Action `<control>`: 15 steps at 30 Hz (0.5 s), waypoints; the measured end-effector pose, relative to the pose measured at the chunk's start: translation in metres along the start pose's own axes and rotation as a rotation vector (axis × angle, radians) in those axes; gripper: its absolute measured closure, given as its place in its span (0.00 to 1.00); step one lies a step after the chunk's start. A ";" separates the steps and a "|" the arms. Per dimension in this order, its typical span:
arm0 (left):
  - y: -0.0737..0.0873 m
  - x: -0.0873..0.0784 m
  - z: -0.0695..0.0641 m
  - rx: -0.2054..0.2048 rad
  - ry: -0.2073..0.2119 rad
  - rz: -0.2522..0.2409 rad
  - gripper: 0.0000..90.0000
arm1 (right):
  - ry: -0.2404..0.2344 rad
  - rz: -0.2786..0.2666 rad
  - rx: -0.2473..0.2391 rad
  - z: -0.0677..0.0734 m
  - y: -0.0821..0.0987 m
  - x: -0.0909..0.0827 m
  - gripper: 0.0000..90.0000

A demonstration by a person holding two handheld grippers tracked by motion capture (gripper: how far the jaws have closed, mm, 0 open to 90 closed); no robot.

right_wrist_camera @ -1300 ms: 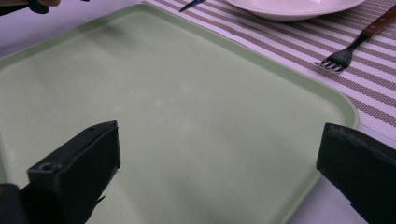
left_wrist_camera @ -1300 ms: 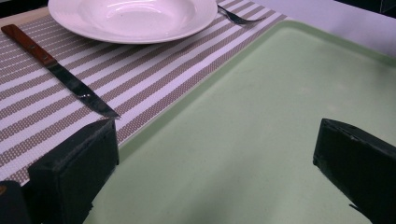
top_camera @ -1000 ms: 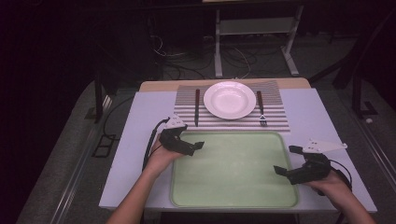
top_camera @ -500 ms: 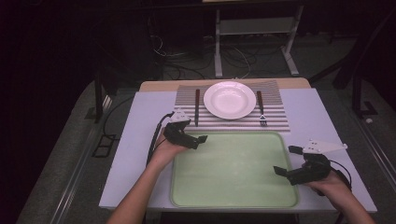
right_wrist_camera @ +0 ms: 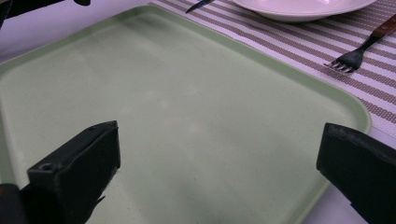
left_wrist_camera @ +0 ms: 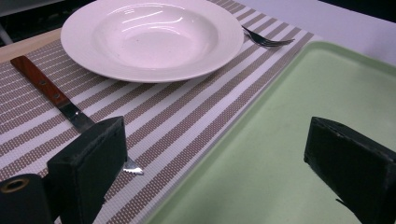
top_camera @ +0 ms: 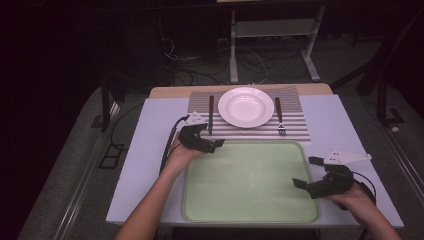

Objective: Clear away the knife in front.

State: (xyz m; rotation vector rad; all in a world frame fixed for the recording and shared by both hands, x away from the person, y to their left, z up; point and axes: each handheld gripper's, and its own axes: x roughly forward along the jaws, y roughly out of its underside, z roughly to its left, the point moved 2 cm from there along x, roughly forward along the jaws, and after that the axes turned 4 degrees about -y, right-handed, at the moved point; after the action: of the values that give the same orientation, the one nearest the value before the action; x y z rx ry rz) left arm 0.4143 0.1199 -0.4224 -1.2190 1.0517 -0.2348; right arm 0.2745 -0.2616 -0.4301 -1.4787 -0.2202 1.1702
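A white plate [top_camera: 246,106] sits on a striped placemat [top_camera: 297,127], with a wooden-handled knife [top_camera: 211,115] on its left and a fork [top_camera: 279,116] on its right. Nearer me lies a bare green tray [top_camera: 250,180]. My left gripper [top_camera: 216,145] hovers at the tray's far-left corner beside the knife's tip [left_wrist_camera: 132,166]. It [left_wrist_camera: 215,158] is open, its jaws have just been closing slightly, and nothing is between them. My right gripper [top_camera: 306,172] is open over the tray's right edge. Between its jaws [right_wrist_camera: 219,172] there is just tray surface [right_wrist_camera: 187,107].
The white table [top_camera: 150,165] has bare margins left and right of the tray. A metal rack [top_camera: 270,30] and cables stand on the dark floor beyond the far edge. Cables trail from both grippers.
My left gripper has shifted a little to the right and away from me, toward the knife's tip. The right gripper has stayed put.
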 end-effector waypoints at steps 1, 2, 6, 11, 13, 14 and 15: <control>-0.001 0.001 0.001 -0.001 0.000 -0.004 0.07 | -0.001 -0.001 0.000 0.000 0.000 0.000 0.00; -0.001 0.002 0.002 -0.006 0.001 -0.005 0.07 | -0.001 -0.001 0.001 0.000 0.000 0.000 0.00; -0.004 0.006 0.005 -0.006 -0.005 -0.004 0.08 | -0.002 -0.002 0.005 -0.001 0.000 0.000 0.00; -0.006 0.012 0.009 0.002 -0.007 -0.002 0.15 | -0.003 -0.001 0.005 -0.001 0.000 0.000 0.00; -0.007 0.013 0.011 -0.004 -0.010 -0.008 0.15 | -0.001 -0.002 0.005 -0.001 0.000 0.000 0.00; -0.007 0.014 0.011 -0.006 -0.011 -0.004 0.16 | 0.000 -0.002 0.006 -0.001 0.000 -0.001 0.00; -0.007 0.015 0.012 -0.007 -0.014 -0.003 0.16 | 0.001 -0.004 0.005 -0.001 0.000 -0.001 0.00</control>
State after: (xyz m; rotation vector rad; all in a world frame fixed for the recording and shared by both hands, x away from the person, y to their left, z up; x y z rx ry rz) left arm 0.4343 0.1154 -0.4250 -1.2266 1.0395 -0.2247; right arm 0.2748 -0.2632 -0.4301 -1.4739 -0.2195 1.1663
